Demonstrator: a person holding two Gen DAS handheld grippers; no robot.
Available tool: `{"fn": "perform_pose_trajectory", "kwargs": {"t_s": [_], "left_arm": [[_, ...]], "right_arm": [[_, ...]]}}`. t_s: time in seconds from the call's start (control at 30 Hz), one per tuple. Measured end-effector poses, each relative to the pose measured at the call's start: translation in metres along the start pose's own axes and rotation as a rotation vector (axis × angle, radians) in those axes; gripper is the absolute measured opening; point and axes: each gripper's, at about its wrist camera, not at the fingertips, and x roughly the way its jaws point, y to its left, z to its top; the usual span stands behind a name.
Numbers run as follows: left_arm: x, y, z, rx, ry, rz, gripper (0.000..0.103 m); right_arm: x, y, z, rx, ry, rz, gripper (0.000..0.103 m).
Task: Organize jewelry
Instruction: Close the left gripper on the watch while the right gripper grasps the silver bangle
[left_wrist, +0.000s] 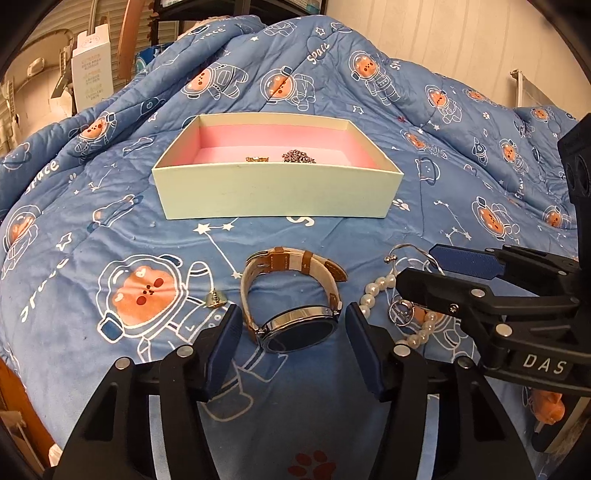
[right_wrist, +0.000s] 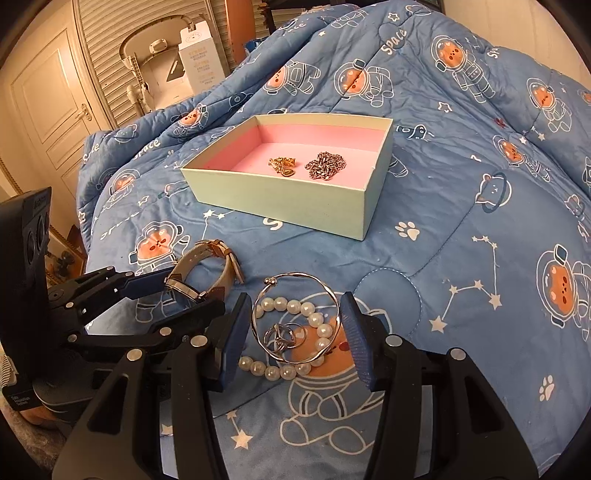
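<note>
Looking along the left gripper (left_wrist: 293, 317), the left wrist view shows its two blue pads standing apart on either side of a wristwatch (left_wrist: 291, 295) with a tan-and-white strap, lying on a blue astronaut-print quilt (left_wrist: 110, 221); neither pad presses on the watch, so this gripper is released. A small gold earring piece (left_wrist: 215, 297) sits just left of the left pad. Beyond the watch stands a pale green box (left_wrist: 277, 192) with pink lining. The right wrist view shows the right gripper (right_wrist: 293, 317) likewise released, its pads flanking a silver bangle (right_wrist: 295, 317) without gripping it; a pearl bracelet (right_wrist: 291, 332) and a silver ring (right_wrist: 282, 336) lie inside and beneath the bangle. Inside the box (right_wrist: 280, 195), a gold chain (right_wrist: 282, 166) and a rose-coloured chain (right_wrist: 325, 166) rest side by side.
</note>
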Motion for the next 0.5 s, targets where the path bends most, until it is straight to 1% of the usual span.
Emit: {"fn": "perform_pose_trajectory", "kwargs": {"t_s": [0.07, 0.1, 0.23, 0.5], "left_arm": [[0.001, 0.0, 0.0, -0.001, 0.003, 0.005, 0.054], [0.001, 0.001, 0.0, -0.005, 0.003, 0.008, 0.051], [0.001, 0.003, 0.0, -0.013, -0.001, -0.008, 0.048], [-0.002, 0.004, -0.001, -0.018, -0.017, -0.016, 0.047]], "right_arm": [[-0.001, -0.001, -0.001, 0.001, -0.002, -0.002, 0.05], [-0.002, -0.001, -0.001, 0.002, -0.005, -0.005, 0.05], [-0.005, -0.007, -0.002, 0.016, -0.013, -0.017, 0.05], [-0.008, -0.012, -0.004, 0.027, -0.01, -0.028, 0.05]]}}
